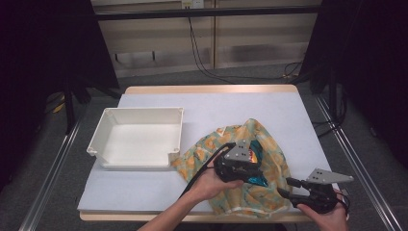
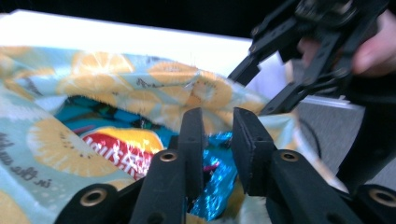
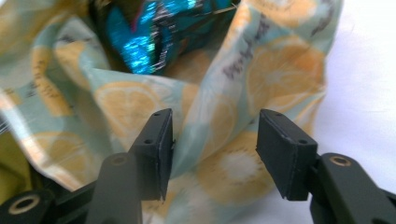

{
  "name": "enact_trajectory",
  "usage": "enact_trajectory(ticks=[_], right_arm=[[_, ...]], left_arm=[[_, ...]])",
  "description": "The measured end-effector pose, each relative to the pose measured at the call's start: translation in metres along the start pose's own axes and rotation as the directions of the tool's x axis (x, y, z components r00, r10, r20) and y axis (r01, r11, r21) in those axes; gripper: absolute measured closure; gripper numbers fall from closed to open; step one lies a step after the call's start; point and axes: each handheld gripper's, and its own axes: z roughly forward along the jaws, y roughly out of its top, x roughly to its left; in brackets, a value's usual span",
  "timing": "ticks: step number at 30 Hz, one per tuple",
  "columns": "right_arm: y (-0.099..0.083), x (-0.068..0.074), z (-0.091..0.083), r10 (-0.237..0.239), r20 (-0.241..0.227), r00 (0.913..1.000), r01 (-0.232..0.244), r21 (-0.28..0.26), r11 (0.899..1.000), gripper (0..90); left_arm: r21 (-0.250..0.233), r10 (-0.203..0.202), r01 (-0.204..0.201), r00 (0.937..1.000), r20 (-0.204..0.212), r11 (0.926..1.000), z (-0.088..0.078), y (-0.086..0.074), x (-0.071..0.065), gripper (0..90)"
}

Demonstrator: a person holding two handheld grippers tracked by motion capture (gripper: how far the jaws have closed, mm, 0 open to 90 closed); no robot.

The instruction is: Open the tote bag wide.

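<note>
1. The lemon-print cloth bag [image 1: 240,168] lies crumpled on the near right part of the counter [image 1: 216,110], its mouth turned toward the person, so the things inside can be reached from the near edge.
2. A shiny blue snack packet [image 2: 217,179] sits in the bag's mouth, with a red-and-yellow chip packet [image 2: 119,149] deeper inside, beside it.
3. The left claw [image 2: 218,140] pokes into the opening; its jaws stand narrowly apart over the blue packet's foil, and I cannot tell whether they pinch it.
4. The right claw [image 3: 212,149] is released: a fold of the bag's rim lies between its 2 jaws, which do not press it. It seems placed there to catch the rim and hold the mouth wide.
5. The white bin [image 1: 139,137] waits to the left of the bag, just beside it, likely the place for the packets.
</note>
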Motion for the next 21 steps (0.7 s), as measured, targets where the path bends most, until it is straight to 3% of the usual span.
enact_trajectory(ticks=[1, 4, 7, 8, 9, 13, 14, 17, 18, 20, 21], right_arm=[[-0.001, 0.0, 0.002, -0.002, -0.005, 1.0, 0.002, 0.012, 1.0, 40.0], [-0.006, -0.002, 0.007, 0.007, -0.014, 0.9999, -0.007, 0.033, 0.999, 38.4], [-0.007, -0.004, 0.008, 0.009, -0.017, 0.9998, -0.009, 0.035, 0.999, 37.8], [-0.008, -0.005, 0.007, 0.019, -0.015, 0.9997, -0.018, 0.034, 0.999, 37.7], [-0.008, -0.005, 0.007, 0.019, -0.015, 0.9997, -0.018, 0.034, 0.999, 37.7], [-0.008, -0.006, 0.009, 0.008, -0.012, 0.9999, -0.008, 0.03, 1.0, 37.0], [-0.008, -0.008, 0.01, 0.021, -0.016, 0.9997, -0.02, 0.029, 0.999, 36.6], [-0.009, -0.009, 0.012, 0.027, -0.021, 0.9994, -0.027, 0.038, 0.999, 36.0], [-0.009, -0.01, 0.013, 0.02, -0.024, 0.9995, -0.019, 0.039, 0.999, 36.0], [-0.009, -0.01, 0.013, 0.019, -0.025, 0.9995, -0.018, 0.034, 0.999, 36.0], [-0.008, -0.01, 0.013, 0.023, -0.025, 0.9994, -0.023, 0.032, 0.999, 35.9]], left_arm=[[0.014, 0.006, -0.005, 0.9998, -0.019, 0.9999, 0.003, -0.002, -0.002, 72.4], [0.053, 0.031, -0.031, 0.9995, 0.005, 0.9981, 0.007, -0.005, -0.003, 70.3], [0.073, 0.043, -0.042, 0.999, -0.008, 0.9964, 0.008, -0.007, -0.005, 62.2], [0.1, 0.086, -0.077, 0.9923, -0.089, 0.992, 0.012, -0.01, -0.006, 54.6], [0.1, 0.086, -0.077, 0.9923, -0.089, 0.992, 0.012, -0.01, -0.006, 48.0], [0.112, 0.099, -0.091, 0.992, -0.077, 0.9896, 0.017, -0.014, -0.005, 45.3], [0.123, 0.123, -0.115, 0.9906, -0.059, 0.9857, 0.02, -0.017, -0.006, 43.0], [0.157, 0.161, -0.151, 0.9851, -0.059, 0.9761, 0.025, -0.022, -0.01, 39.1], [0.17, 0.184, -0.17, 0.9804, -0.07, 0.9706, 0.027, -0.023, -0.011, 38.6], [0.174, 0.184, -0.17, 0.9807, -0.066, 0.9699, 0.029, -0.025, -0.012, 37.9], [0.182, 0.209, -0.194, 0.9756, -0.066, 0.9639, 0.031, -0.025, -0.011, 38.0]])
